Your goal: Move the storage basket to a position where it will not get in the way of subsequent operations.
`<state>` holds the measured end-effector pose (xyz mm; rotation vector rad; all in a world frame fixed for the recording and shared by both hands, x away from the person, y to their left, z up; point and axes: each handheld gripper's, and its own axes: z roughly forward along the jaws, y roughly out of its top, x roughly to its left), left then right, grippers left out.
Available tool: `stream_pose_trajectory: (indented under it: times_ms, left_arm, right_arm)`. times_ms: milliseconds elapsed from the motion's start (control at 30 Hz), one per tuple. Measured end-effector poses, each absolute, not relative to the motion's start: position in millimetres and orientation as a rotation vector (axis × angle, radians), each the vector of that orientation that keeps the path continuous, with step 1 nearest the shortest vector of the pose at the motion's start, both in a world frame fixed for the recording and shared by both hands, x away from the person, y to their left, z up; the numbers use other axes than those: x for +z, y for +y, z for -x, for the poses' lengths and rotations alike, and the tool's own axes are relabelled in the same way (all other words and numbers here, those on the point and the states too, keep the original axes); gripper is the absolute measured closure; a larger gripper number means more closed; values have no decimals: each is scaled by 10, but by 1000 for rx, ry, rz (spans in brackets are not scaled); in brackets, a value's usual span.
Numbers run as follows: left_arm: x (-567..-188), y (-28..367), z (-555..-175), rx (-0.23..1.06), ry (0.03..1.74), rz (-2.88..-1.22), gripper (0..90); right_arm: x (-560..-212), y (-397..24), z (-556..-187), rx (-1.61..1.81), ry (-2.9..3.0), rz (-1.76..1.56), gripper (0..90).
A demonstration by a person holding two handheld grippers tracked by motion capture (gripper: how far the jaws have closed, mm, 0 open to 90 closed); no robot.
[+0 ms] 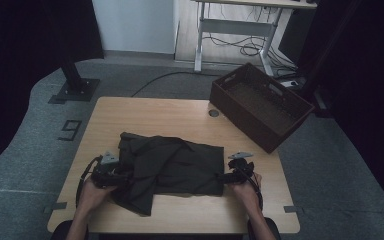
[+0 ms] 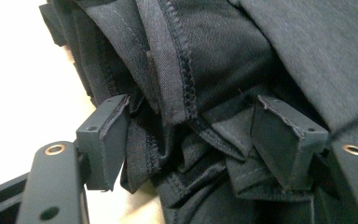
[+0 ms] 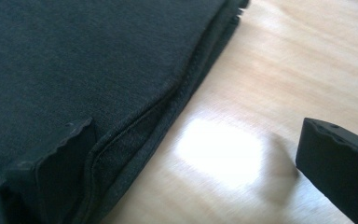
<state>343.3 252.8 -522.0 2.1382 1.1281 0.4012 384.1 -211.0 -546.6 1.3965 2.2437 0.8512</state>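
A dark garment [image 1: 172, 167] lies crumpled across the near half of the wooden table [image 1: 155, 112]. My left gripper [image 1: 125, 176] is at its left edge. In the left gripper view the gripper [image 2: 193, 140] has bunched folds and stitched hems of the garment [image 2: 214, 70] packed between its two pads, which press on the cloth from both sides. My right gripper [image 1: 222, 177] is at the garment's right edge. In the right gripper view the gripper [image 3: 200, 158] stands open: one jaw rests on the garment's [image 3: 74, 60] layered hem, the other hangs over bare table [image 3: 284, 70].
A dark brown slatted crate [image 1: 260, 105] sits at the table's far right corner, partly overhanging it. A small round grommet [image 1: 214, 113] is set in the tabletop beside it. A desk frame [image 1: 240, 30] with cables stands beyond on the floor.
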Motion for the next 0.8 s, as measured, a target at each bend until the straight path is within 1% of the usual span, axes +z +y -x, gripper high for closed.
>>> stream_pose_trajectory:
  times_ms: [333, 433, 500, 600, 667, 800]
  left_arm:
    - [-5192, 2299, -3123, 366, 1060, -2174, 288]
    - [-5171, 2278, -3077, 387, 1029, -2210, 257]
    - [-5102, 2360, -3085, 397, 1032, -2188, 222]
    - [-4964, 2555, -3118, 399, 1057, -2113, 224]
    - [-4844, 2704, -3165, 429, 1083, -2076, 229]
    - [-4672, 2841, -3322, 459, 1100, -2042, 234]
  right_arm:
    - [-5480, -2246, -4149, 849, 2183, -1464, 0]
    - [-5470, -2265, -4202, 843, 2175, -1487, 13]
    - [-5443, -2270, -4198, 849, 2188, -1487, 49]
    - [-5334, -2275, -4125, 882, 2185, -1458, 99]
    - [-5246, -2274, -4055, 907, 2190, -1440, 123]
    - [-5127, -2218, -3865, 963, 2216, -1398, 151]
